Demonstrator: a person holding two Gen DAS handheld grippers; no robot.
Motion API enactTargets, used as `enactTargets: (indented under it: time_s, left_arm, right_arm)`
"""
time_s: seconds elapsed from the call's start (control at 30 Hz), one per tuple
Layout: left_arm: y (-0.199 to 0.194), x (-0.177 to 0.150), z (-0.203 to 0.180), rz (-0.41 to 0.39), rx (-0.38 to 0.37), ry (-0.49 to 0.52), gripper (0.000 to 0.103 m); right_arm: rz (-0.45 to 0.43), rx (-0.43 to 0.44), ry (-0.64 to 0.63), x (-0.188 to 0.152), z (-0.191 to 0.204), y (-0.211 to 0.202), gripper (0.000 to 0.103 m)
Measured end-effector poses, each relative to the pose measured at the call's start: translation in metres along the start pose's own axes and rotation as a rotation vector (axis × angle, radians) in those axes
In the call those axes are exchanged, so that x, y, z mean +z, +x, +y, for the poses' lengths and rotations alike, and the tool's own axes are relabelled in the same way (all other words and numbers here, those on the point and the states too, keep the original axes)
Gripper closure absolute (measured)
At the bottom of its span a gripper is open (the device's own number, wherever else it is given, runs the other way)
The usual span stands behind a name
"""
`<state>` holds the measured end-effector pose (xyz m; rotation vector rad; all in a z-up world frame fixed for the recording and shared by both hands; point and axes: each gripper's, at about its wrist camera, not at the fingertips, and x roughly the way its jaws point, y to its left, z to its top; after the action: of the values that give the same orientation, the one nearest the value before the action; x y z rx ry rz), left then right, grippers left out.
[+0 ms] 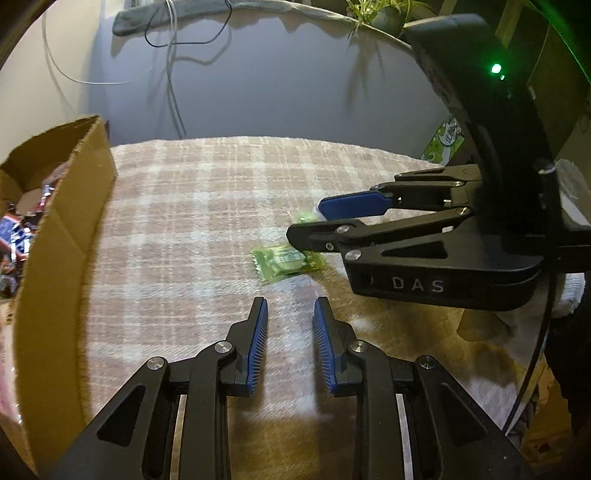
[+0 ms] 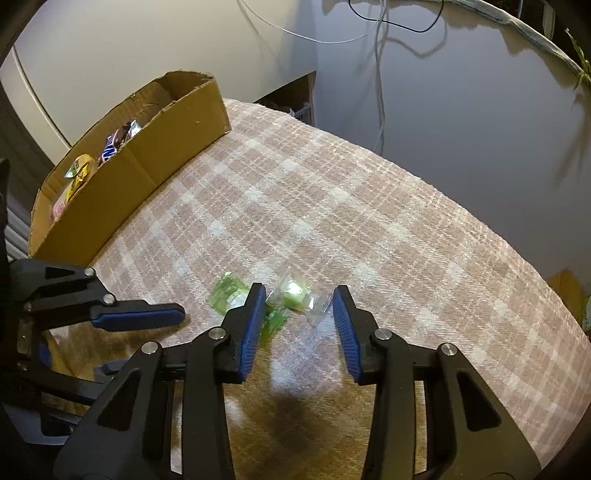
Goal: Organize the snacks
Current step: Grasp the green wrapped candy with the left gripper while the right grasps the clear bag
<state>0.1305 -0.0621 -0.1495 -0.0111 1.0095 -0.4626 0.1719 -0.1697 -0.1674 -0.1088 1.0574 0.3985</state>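
Two small sweets lie on the plaid cloth. The green wrapped sweet (image 1: 286, 263) (image 2: 227, 291) sits just ahead of my left gripper (image 1: 290, 306), which is open with a narrow gap and nothing between its pads. The clear-wrapped green sweet (image 2: 295, 293) (image 1: 306, 215) lies between the fingers of my right gripper (image 2: 300, 291) (image 1: 306, 221). That gripper is open, since its pads stand apart from the wrapper on the right side. In the right wrist view one finger (image 2: 140, 317) of the left gripper reaches in from the left, close to the green sweet.
An open cardboard box (image 1: 66, 221) (image 2: 147, 166) with several wrapped snack bars stands at the left on the cloth-covered table (image 2: 369, 221). Cables hang on the wall behind. A green printed packet (image 1: 447, 144) and a plant (image 1: 384, 14) are at the far right.
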Motion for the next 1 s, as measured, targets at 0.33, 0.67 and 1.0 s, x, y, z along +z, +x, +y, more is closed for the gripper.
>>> enactTargets:
  time_s: [0.33, 0.67, 1.0]
  left_arm:
    - [0.017, 0.018, -0.005, -0.009, 0.029, 0.025, 0.078]
    - [0.032, 0.032, -0.021, -0.014, 0.073, 0.080, 0.051]
    - [0.038, 0.032, -0.033, -0.043, 0.144, 0.168, 0.066]
  right_arm:
    - [-0.002, -0.010, 0.036, -0.009, -0.030, -0.008, 0.069]
    - [-0.007, -0.002, 0.012, -0.016, -0.037, -0.014, 0.070]
    - [-0.051, -0.021, 0.002, -0.020, -0.047, -0.022, 0.049]
